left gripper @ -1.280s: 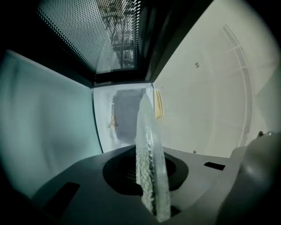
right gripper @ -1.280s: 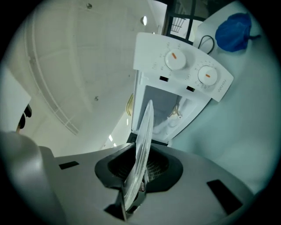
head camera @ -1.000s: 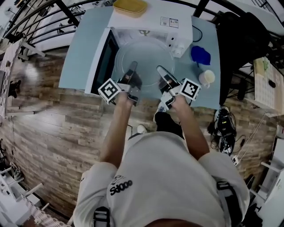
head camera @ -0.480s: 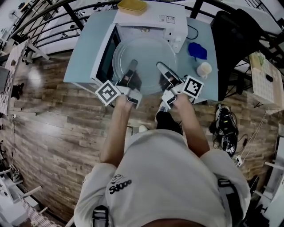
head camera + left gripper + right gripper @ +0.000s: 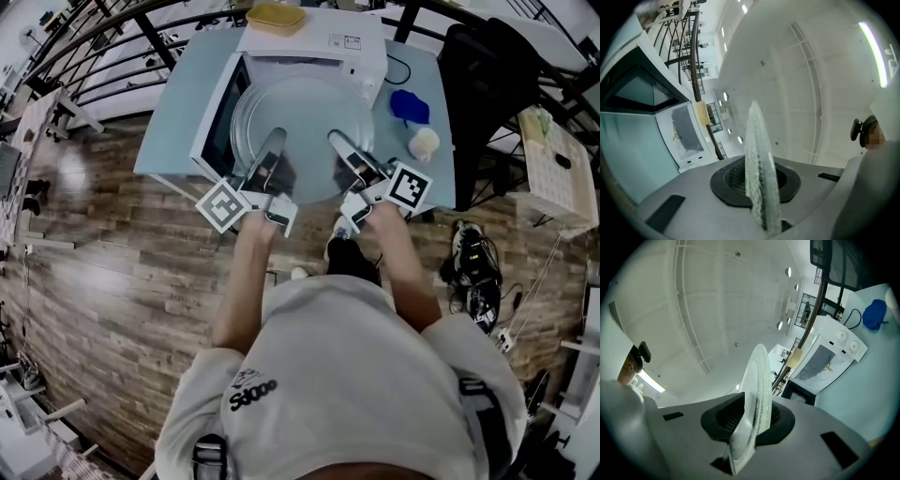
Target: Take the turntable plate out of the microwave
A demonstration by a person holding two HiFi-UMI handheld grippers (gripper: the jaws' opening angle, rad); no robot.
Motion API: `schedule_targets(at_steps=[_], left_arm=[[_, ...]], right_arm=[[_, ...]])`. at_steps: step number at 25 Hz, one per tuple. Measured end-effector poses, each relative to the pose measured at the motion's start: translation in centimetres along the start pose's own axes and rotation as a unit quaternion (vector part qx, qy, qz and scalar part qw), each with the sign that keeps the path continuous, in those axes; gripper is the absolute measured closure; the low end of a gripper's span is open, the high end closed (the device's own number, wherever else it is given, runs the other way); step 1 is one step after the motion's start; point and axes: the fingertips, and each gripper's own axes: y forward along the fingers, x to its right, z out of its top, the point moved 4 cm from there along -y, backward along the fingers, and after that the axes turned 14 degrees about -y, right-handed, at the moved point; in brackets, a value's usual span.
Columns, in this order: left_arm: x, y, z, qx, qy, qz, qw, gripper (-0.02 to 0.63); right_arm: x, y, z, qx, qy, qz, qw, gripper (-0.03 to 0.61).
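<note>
Head view has the turntable plate [image 5: 305,112] clear of the microwave [image 5: 319,47], held in the air in front of the open cavity and over the table [image 5: 173,122]. It's a round, see-through glass disc, pretty big, with a slightly frosted, pebbly-looking rim. The left gripper [image 5: 274,145] and right gripper [image 5: 339,142] are each clamped on the near edge, side by side. In both gripper views the rim stands edge-on between the pads, pinched tight.
</note>
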Motion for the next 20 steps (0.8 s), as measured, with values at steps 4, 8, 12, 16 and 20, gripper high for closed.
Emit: schedule_targets(at_steps=[4, 8, 12, 16, 20], left_arm=[[0.6, -0.1, -0.4, 0.001, 0.007, -0.009, 0.9999, 0.572], [0.7, -0.4, -0.8, 0.003, 0.009, -0.011, 0.9999, 0.572], [1.1, -0.8, -1.0, 0.003, 0.031, -0.035, 0.9989, 0.572], [0.9, -1.2, -1.0, 0.008, 0.038, -0.052, 0.9979, 0.572], [0.7, -1.3, -1.0, 0.011, 0.046, -0.065, 0.9968, 0.572]], right_arm=[[-0.4, -0.4, 0.1, 0.004, -0.003, 0.007, 1.0, 0.531], [-0.6, -0.8, 0.2, 0.006, -0.006, 0.013, 1.0, 0.531], [-1.2, -1.0, 0.3, 0.015, -0.01, 0.033, 0.999, 0.534], [-1.3, -1.0, 0.2, 0.014, -0.018, 0.044, 0.999, 0.535], [-1.1, -1.0, 0.2, 0.015, -0.028, 0.054, 0.998, 0.537]])
